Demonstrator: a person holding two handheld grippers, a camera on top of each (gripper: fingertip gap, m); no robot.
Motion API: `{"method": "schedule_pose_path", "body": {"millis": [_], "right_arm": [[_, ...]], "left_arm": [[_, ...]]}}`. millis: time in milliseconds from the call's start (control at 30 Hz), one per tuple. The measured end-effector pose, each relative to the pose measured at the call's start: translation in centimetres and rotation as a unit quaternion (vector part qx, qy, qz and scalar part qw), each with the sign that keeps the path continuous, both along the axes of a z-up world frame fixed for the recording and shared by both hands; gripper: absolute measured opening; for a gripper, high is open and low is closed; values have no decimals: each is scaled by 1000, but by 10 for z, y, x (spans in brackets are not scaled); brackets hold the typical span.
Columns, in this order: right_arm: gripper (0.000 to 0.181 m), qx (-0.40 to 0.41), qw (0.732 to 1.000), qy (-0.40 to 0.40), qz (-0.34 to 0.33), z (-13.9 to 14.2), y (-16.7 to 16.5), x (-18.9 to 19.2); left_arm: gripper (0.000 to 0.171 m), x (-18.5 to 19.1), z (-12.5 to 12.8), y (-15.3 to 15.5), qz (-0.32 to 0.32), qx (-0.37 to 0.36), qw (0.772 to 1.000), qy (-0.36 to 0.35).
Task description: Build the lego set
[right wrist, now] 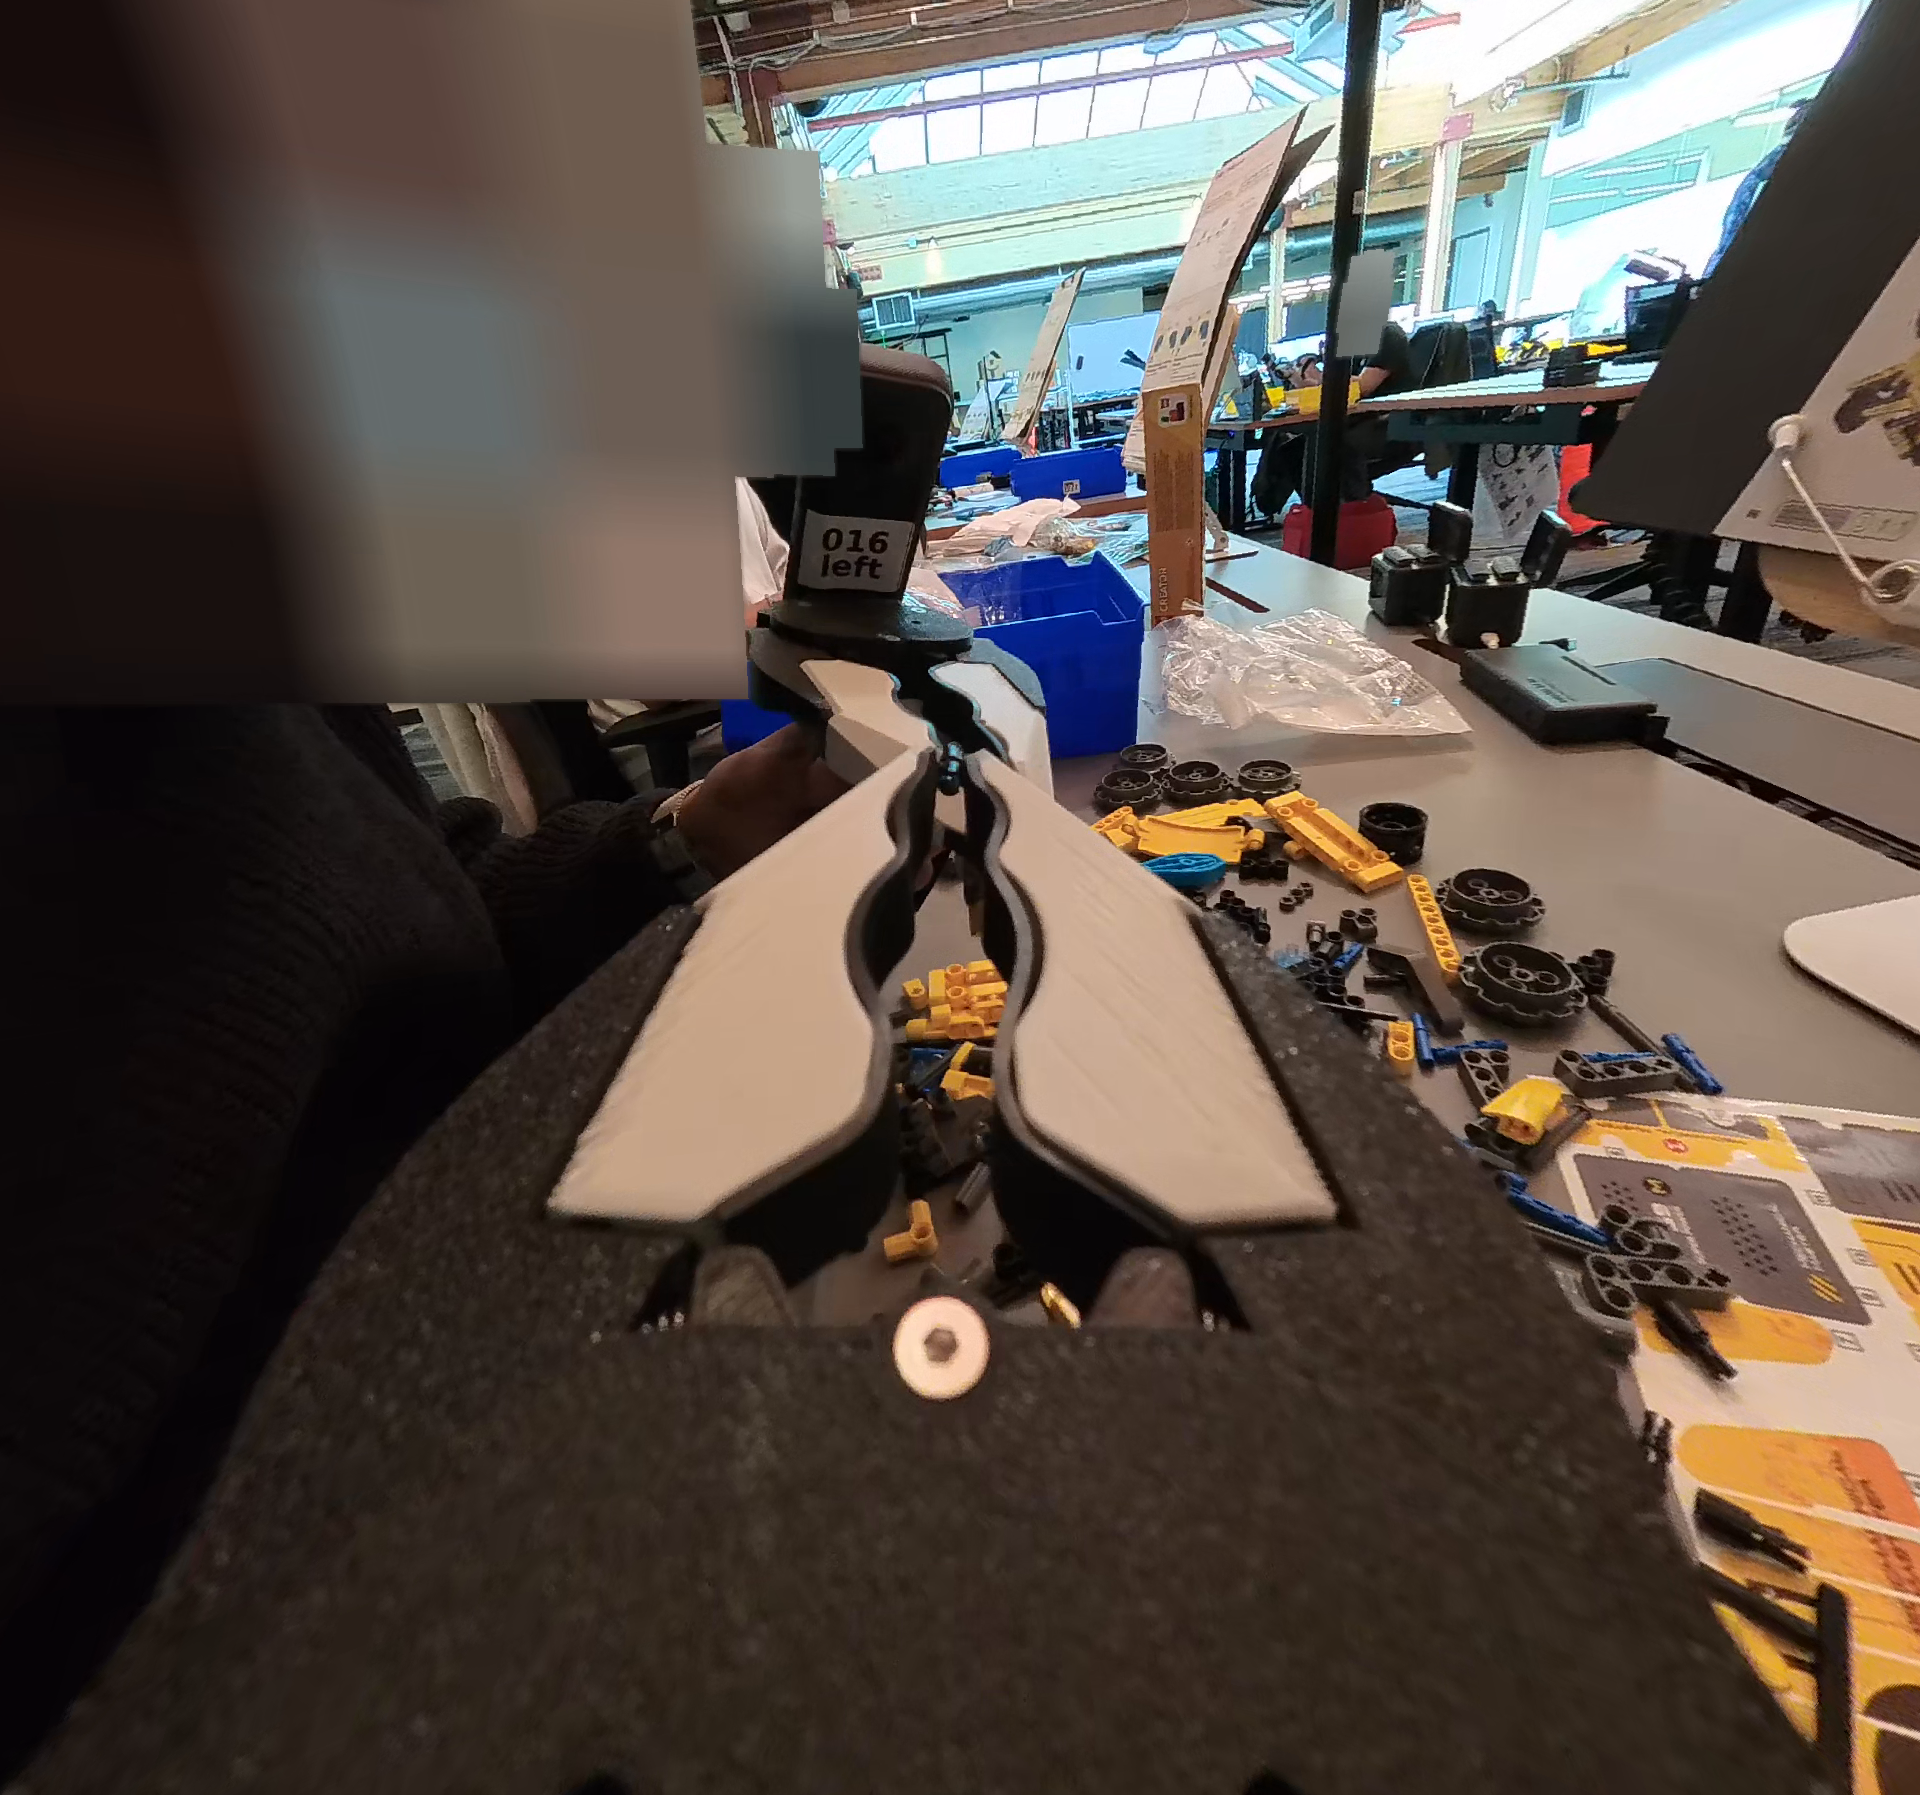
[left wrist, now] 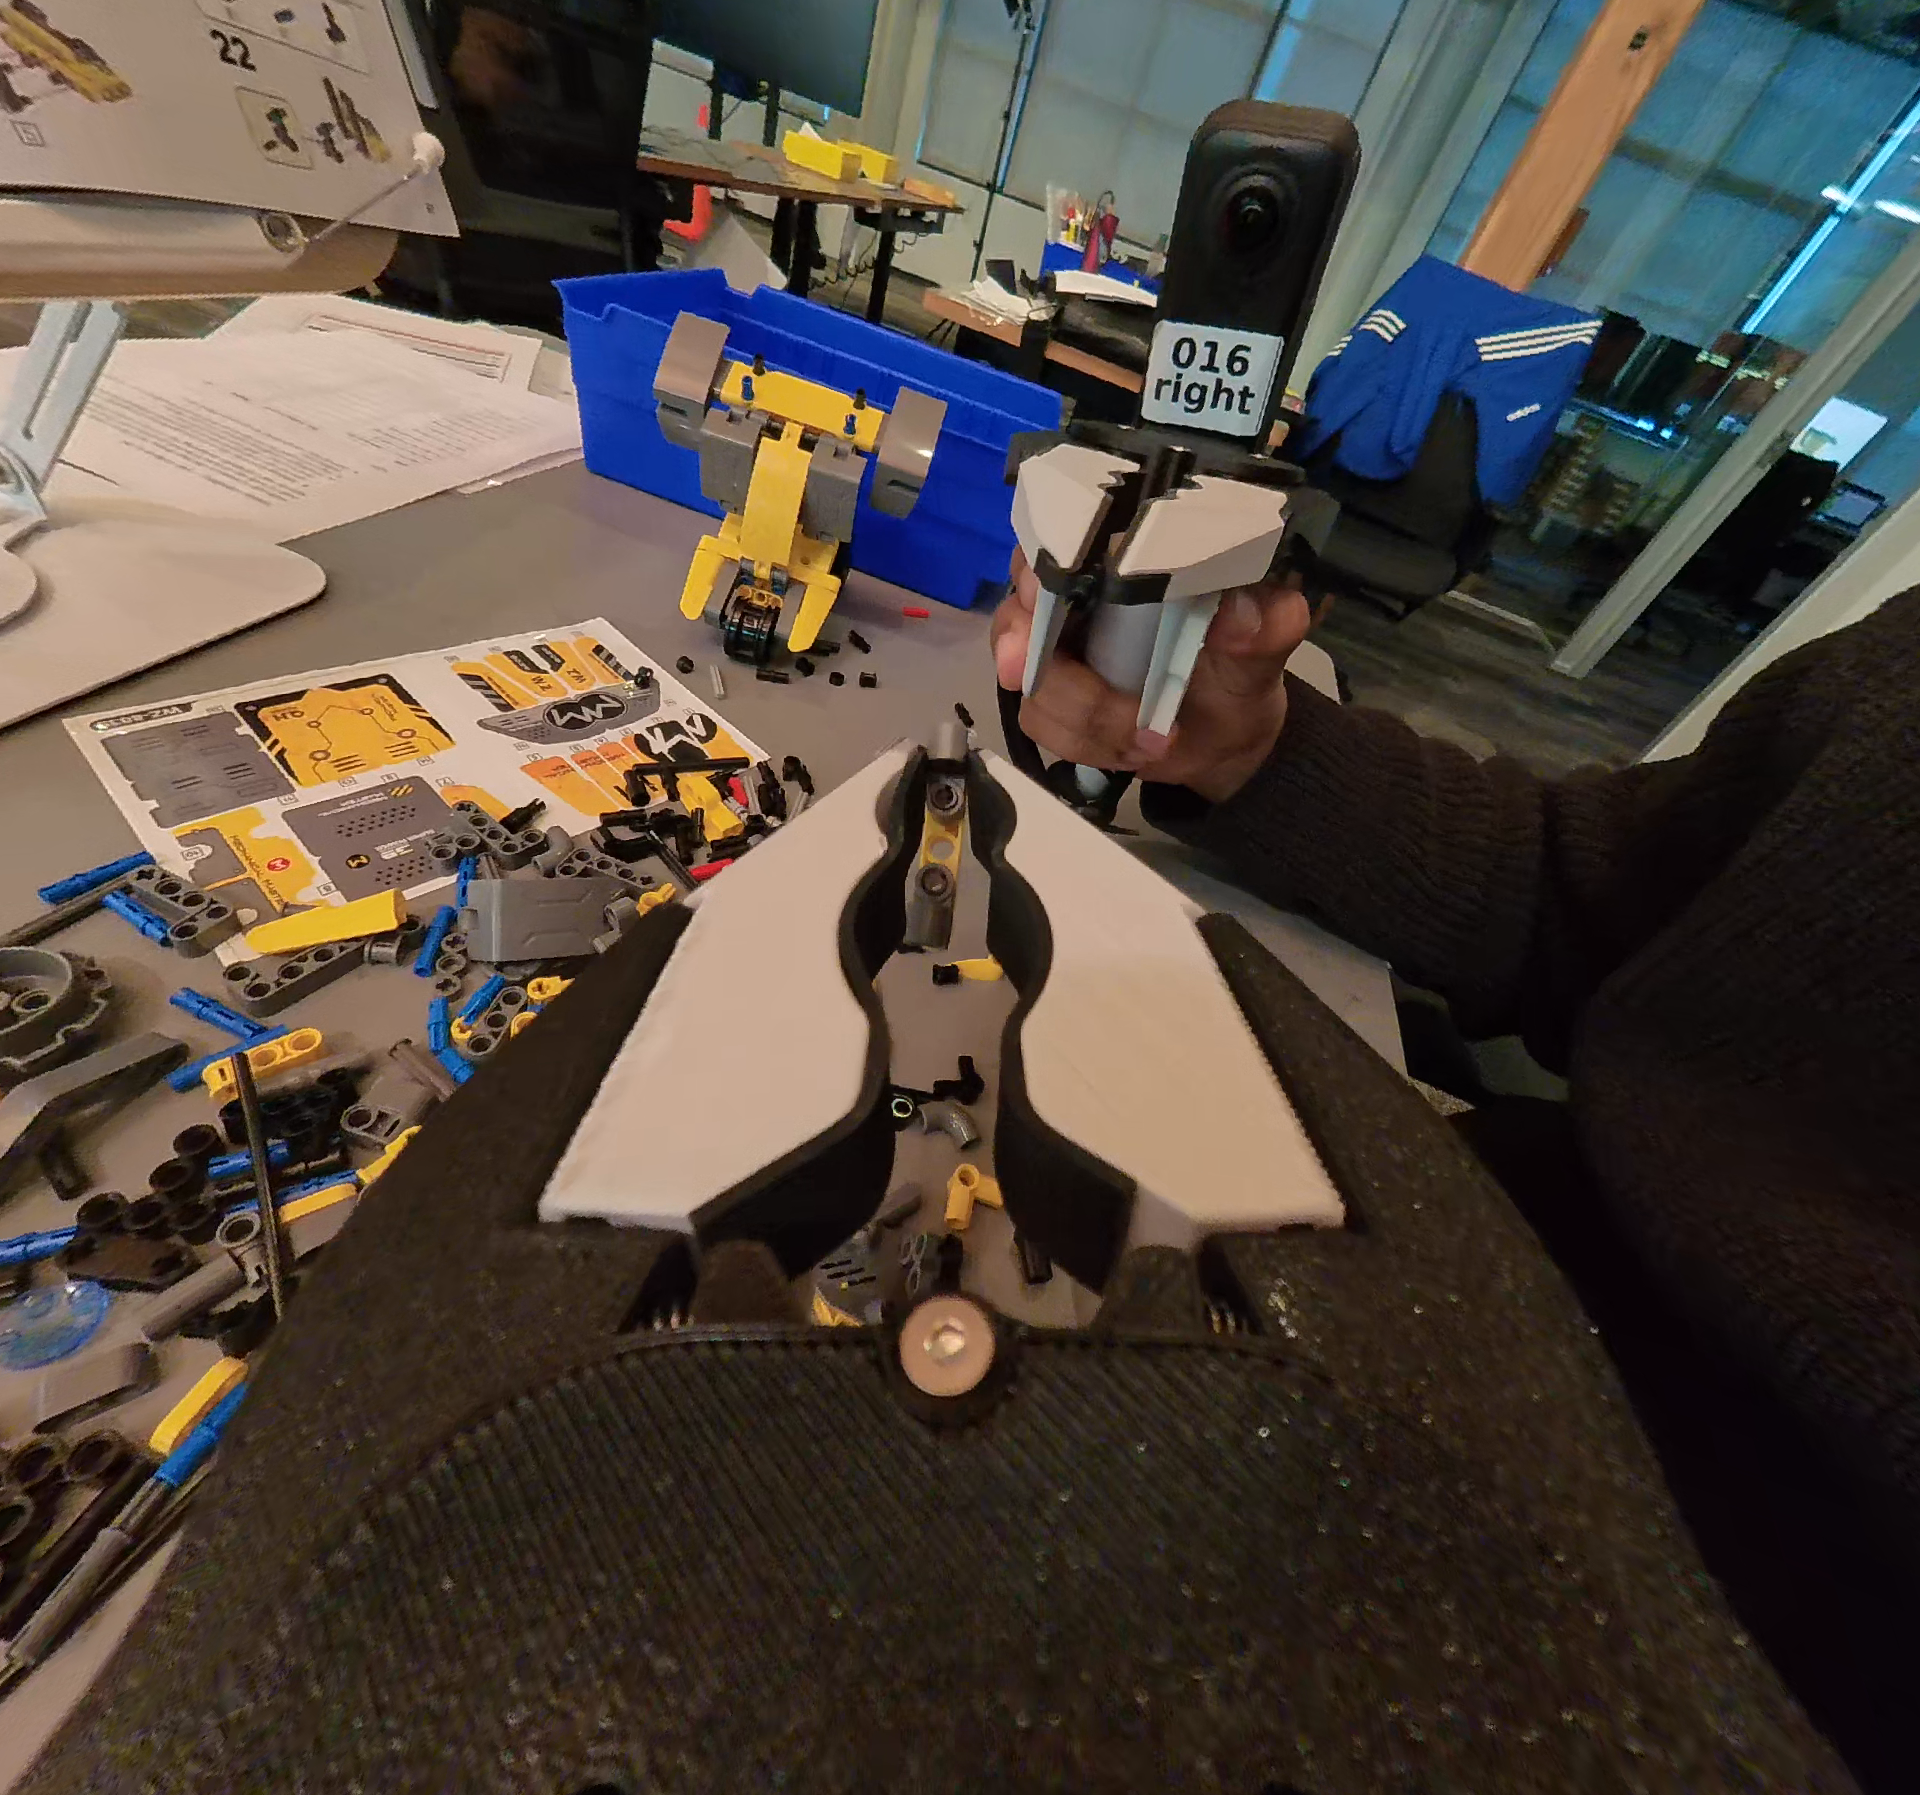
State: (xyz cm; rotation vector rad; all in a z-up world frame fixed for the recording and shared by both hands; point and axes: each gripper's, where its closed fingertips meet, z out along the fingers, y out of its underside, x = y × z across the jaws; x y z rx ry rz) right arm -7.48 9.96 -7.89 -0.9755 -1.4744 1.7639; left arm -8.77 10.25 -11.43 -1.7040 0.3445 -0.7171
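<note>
My left gripper [left wrist: 940, 758] is shut on a short grey and yellow beam piece [left wrist: 935, 852] with black pins and holds it above the grey table [left wrist: 582, 550]. My right gripper [right wrist: 948, 758] is shut on a small black pin [right wrist: 948, 777] at its tips. It is held up just in front of the left gripper's grey fingers [right wrist: 868, 732]. In the left wrist view a hand holds the right gripper [left wrist: 1101, 696] close to the right of my left tips. Loose yellow and black parts [right wrist: 951, 1002] lie below.
A yellow and grey model vehicle [left wrist: 774, 488] leans on a blue bin [left wrist: 935, 457]. A sticker sheet [left wrist: 395, 769] and a pile of loose parts [left wrist: 260, 1070] lie to the left. An instruction booklet [left wrist: 187, 31] stands on a holder. Black gear wheels [right wrist: 1517, 982] and a plastic bag [right wrist: 1299, 675] lie to the right. One gripper's finger ends stand about 4 centimeters off the other's.
</note>
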Motion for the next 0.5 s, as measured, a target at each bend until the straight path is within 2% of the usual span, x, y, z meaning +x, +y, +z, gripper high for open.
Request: {"method": "schedule_pose_path", "body": {"millis": [500], "right_arm": [[4,0,1000,-7,-5,-4,4,-1]], "left_arm": [[4,-2,0,0,2,-7,1000,-8]]}}
